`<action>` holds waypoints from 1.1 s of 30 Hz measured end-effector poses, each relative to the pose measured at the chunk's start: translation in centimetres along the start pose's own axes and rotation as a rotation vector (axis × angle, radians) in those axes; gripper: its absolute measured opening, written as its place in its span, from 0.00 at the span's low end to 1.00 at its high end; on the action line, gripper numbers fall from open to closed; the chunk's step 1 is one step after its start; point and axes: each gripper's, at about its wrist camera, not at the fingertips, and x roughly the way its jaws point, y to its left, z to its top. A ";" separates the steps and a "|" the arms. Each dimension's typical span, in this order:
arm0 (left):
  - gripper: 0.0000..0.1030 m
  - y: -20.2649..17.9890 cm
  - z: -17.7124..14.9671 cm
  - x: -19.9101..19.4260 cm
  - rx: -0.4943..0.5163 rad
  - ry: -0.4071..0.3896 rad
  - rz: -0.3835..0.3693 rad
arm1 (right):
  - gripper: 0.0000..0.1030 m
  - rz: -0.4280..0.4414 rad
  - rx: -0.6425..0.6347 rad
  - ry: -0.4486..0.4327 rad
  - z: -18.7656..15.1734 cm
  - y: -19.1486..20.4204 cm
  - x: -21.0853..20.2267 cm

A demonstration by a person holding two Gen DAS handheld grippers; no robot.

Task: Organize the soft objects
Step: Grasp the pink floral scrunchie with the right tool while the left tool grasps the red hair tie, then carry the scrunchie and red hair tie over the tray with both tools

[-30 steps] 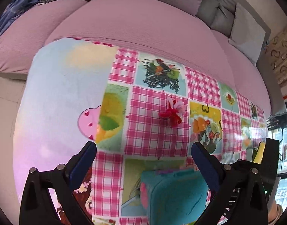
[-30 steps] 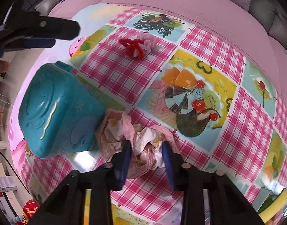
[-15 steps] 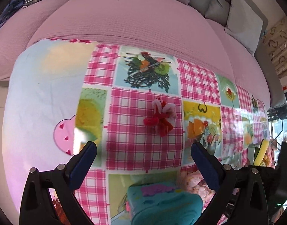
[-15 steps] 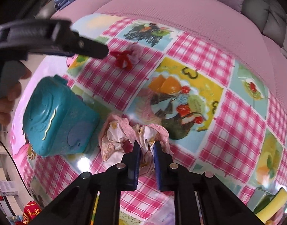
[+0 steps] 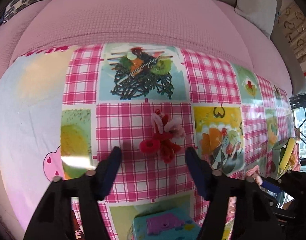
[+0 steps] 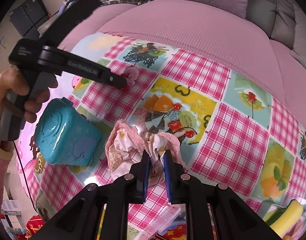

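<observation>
A red and pink pipe-cleaner flower (image 5: 163,138) lies on the checked tablecloth (image 5: 213,80). My left gripper (image 5: 153,151) points down at it. Its jaws are closing, with the flower's lower part between the blue pads, which stand apart from it on both sides. In the right wrist view the flower (image 6: 132,74) shows just past one black finger (image 6: 113,79) of that gripper. My right gripper (image 6: 155,157) is shut on a bunched pink and white cloth (image 6: 129,150), pinching its middle fold while the rest sags onto the table.
A teal plastic box (image 6: 67,134) lies on its side left of the cloth and shows at the bottom of the left view (image 5: 165,226). A yellow sponge (image 6: 286,212) sits at the table's right end. A pink sofa (image 5: 153,16) lies beyond the far edge. A hand (image 6: 5,92) holds the left gripper.
The left gripper has moved forward and down over the flower, and its jaws have narrowed around it. The right gripper has shut on the cloth and risen a little with it.
</observation>
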 end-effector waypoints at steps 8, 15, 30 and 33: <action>0.12 -0.4 0.8 1.4 0.022 0.023 -0.013 | 0.14 0.013 0.025 -0.003 -0.4 -1.0 -0.1; 0.09 -1.7 0.1 1.2 0.044 0.011 -0.019 | 0.14 0.022 0.044 -0.004 -0.8 -1.4 -0.2; 0.08 -4.6 -4.2 -8.9 0.083 -0.129 -0.016 | 0.14 0.010 0.070 -0.067 -3.8 -2.0 -7.4; 0.08 -5.8 -5.5 -10.8 0.100 -0.159 -0.026 | 0.14 0.003 0.083 -0.079 -5.1 -2.4 -9.2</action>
